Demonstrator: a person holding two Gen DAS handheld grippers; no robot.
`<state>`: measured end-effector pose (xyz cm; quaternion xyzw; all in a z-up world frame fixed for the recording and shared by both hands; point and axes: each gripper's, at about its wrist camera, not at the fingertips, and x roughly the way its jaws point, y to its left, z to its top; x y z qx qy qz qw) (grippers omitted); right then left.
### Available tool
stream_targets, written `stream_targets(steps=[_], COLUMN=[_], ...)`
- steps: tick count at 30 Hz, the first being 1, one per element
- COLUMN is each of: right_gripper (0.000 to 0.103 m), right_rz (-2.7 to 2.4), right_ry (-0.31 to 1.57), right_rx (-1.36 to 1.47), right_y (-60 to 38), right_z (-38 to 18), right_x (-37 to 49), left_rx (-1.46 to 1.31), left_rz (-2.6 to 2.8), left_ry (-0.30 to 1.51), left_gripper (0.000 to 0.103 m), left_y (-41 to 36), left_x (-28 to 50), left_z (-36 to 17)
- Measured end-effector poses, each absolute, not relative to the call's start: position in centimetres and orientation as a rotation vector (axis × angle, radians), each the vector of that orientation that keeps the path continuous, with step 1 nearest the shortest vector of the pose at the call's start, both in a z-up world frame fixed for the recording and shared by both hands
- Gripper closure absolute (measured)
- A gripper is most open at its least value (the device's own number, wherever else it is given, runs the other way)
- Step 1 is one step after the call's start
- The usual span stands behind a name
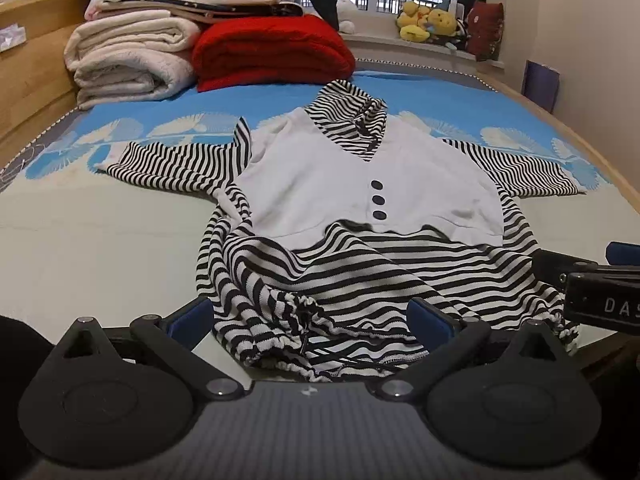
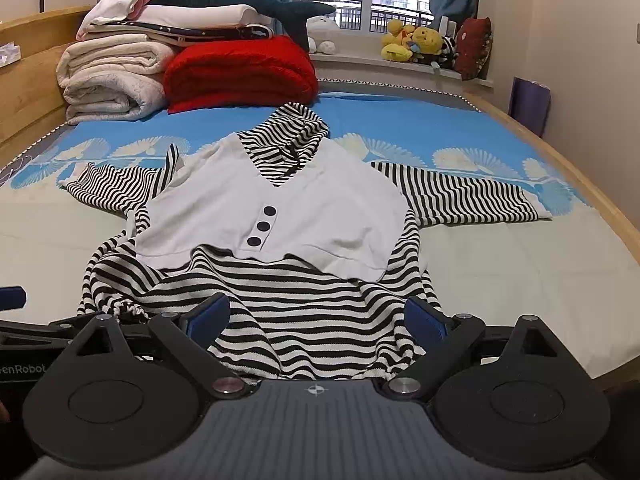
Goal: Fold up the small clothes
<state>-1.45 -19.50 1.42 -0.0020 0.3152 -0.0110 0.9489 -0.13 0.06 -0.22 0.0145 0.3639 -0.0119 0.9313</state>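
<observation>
A small black-and-white striped hooded dress with a white vest front and three dark buttons (image 1: 360, 184) lies face up on the bed, sleeves spread, hood at the far end; it also shows in the right wrist view (image 2: 276, 208). Its gathered striped hem is rumpled at the near edge. My left gripper (image 1: 312, 318) is open, its blue pads either side of the hem's left part. My right gripper (image 2: 316, 316) is open, astride the hem's right part. The right gripper shows at the right edge of the left wrist view (image 1: 600, 280).
A stack of folded cream blankets (image 1: 128, 60) and a red blanket (image 1: 272, 52) sit at the far left of the bed. Wooden bed rails (image 2: 580, 184) run along both sides. Plush toys (image 2: 416, 44) line the windowsill.
</observation>
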Motion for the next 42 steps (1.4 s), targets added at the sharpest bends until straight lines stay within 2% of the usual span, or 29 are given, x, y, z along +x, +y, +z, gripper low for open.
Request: stream_targets(steps=[8,13,16,24,42], right_gripper=[0.011,0.023,0.025,0.025,0.025], right_rz=[-0.004,-0.001,0.01,-0.012,-0.044], right_ry=[0.646,0.628,0.605,0.559,0.662], right_rx=[-0.012,0.032,0.018,0.03,0.119], right_y=[-19.3,-19.7,-19.8,-20.3,-21.5], right_z=[1.5,1.8,2.1,2.6,1.3], right_x=[-1.4,-1.5,-2.1,-2.5,-0.8], left_rx=[0.024,0.061,0.076,0.153,0.031], left_rz=[-0.031,-0.037,-0.042,-0.048,0.002], left_ry=[0.739,0.739,0.712,0.629,0.754], left_gripper=[0.0,0.0,0.0,0.0,0.0], left_y=[0.0,-0.7,-1.0,-2.3,0.3], left_x=[-0.2,-0.4,-0.8,-1.5,0.1], left_z=[-0.2,-0.6,-0.4,-0.1,-0.8])
